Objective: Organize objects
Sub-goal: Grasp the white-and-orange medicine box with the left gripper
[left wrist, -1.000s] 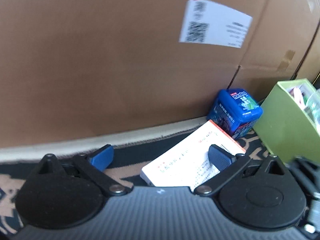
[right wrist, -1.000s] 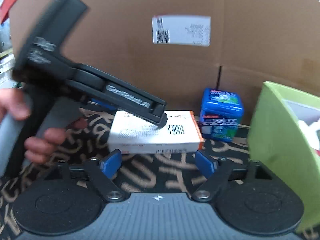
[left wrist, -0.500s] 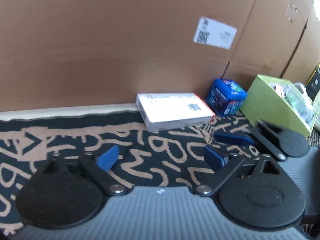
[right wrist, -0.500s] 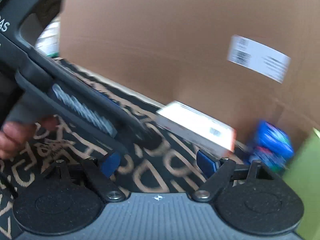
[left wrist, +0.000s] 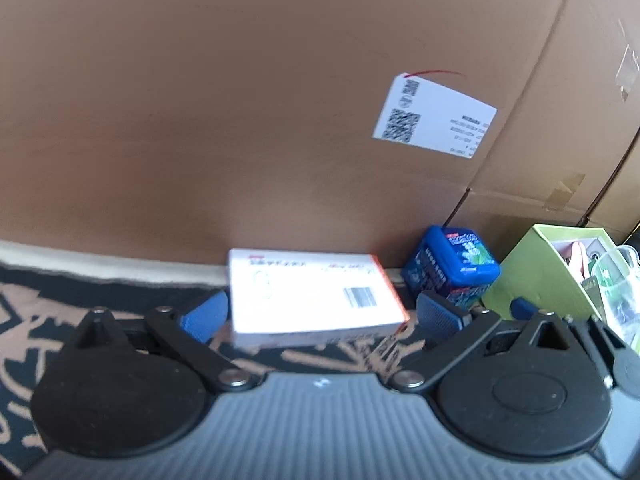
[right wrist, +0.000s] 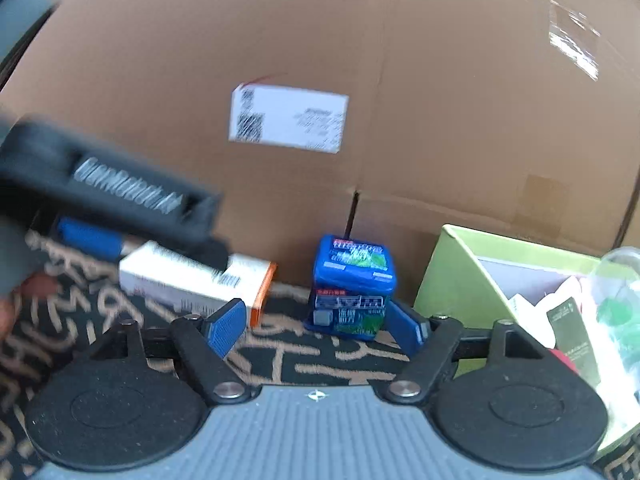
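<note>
A white box with an orange end point(left wrist: 312, 300) lies flat on the patterned cloth against the cardboard wall. My left gripper point(left wrist: 320, 314) straddles it, jaws opening, and neither pad presses on it. In the right wrist view the left gripper's dark, blurred body point(right wrist: 120, 196) hangs over the same box point(right wrist: 188, 280). A blue mint tub point(right wrist: 352, 288) stands to the right of the box. My right gripper point(right wrist: 314, 328) frames it, jaws closing. Its right pad is close beside the tub and its left pad is well clear. The tub point(left wrist: 452, 268) also shows in the left wrist view.
A big cardboard box point(left wrist: 240, 120) with a white label walls off the back. A green bin point(right wrist: 452, 280) holding packets and a clear container stands right of the tub, close to my right gripper. Black and tan cloth point(right wrist: 320, 360) covers the surface. A hand point(right wrist: 36, 286) shows at the left edge.
My left gripper has come forward from well back, so the white box now sits between its fingers. My right gripper has swung right, from the white box to face the blue tub.
</note>
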